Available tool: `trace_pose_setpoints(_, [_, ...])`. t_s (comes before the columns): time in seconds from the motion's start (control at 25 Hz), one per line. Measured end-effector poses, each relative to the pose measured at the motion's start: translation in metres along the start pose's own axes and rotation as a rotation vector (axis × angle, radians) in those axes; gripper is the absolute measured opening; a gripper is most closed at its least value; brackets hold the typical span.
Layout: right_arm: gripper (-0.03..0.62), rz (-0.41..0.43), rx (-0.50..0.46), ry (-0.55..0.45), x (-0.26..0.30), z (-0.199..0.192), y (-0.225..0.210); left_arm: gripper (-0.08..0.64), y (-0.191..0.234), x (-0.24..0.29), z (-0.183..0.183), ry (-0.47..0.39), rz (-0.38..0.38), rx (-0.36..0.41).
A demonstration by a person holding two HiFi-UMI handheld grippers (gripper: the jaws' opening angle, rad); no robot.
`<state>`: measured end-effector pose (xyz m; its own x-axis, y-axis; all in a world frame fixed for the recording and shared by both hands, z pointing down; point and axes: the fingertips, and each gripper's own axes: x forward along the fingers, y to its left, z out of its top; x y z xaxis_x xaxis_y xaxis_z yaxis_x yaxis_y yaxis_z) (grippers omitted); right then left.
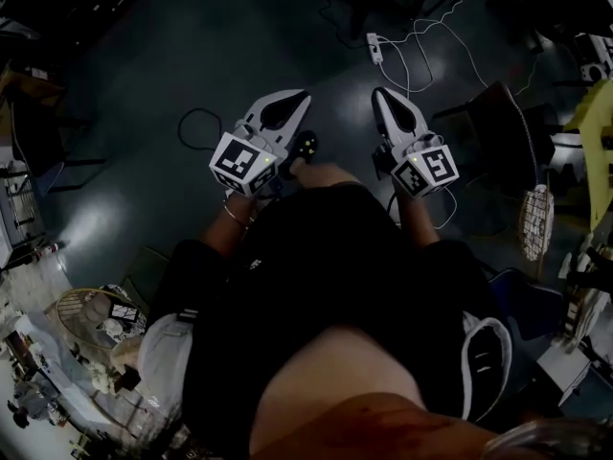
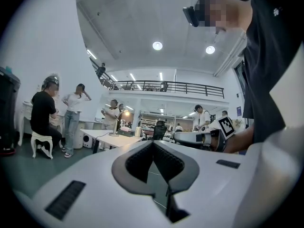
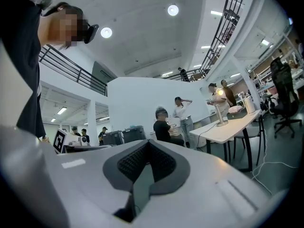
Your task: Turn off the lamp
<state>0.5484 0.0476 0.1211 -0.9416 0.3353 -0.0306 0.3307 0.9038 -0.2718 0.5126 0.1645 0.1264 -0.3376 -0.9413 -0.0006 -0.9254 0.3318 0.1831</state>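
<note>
The lamp (image 2: 124, 114) glows lit on a white table (image 2: 111, 139) far ahead, small in the left gripper view. The right gripper view also shows the lamp (image 3: 219, 94), its stem standing on the table (image 3: 232, 126) at the right. In the head view both grippers are held side by side in front of the person's body, over the dark floor. My left gripper (image 1: 299, 96) is shut with nothing in it, its tips (image 2: 153, 143) meeting. My right gripper (image 1: 380, 92) is likewise shut and empty (image 3: 148, 142). Both are far from the lamp.
Several people stand by the lamp table; one sits on a white stool (image 2: 42, 144). A black office chair (image 3: 282, 101) stands beyond the table's end. A power strip (image 1: 374, 46) and white cables (image 1: 431, 36) lie on the floor ahead, a dark chair (image 1: 498, 127) at right.
</note>
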Motion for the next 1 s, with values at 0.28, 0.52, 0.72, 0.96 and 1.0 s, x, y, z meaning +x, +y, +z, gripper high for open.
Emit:
trace_pose_setpoints(0.28, [0.0,0.058,0.024,-0.019,0.052,0.006,-0.005,0.008,0.046,-0.005,0.005,0.005,0.081,-0.019])
trace_pose_setpoints(0.52, [0.0,0.074,0.055,-0.036,0.091,0.007,-0.023,0.008,0.075,0.014,0.018,0.021,0.078,0.026])
trace_pose_setpoints(0.72, [0.0,0.072,0.078,-0.043,0.124,0.006,-0.039,0.008,0.109,0.025,0.023,0.021,0.097,0.023])
trace_pose_setpoints(0.96, [0.0,0.063,0.087,-0.046,0.157,0.003,-0.055,0.008,0.144,0.035,0.023,0.042,0.105,0.021])
trace_pose_setpoints(1.0, [0.0,0.061,0.088,-0.047,0.16,0.004,-0.058,0.008,0.148,0.038,0.023,0.046,0.102,0.026])
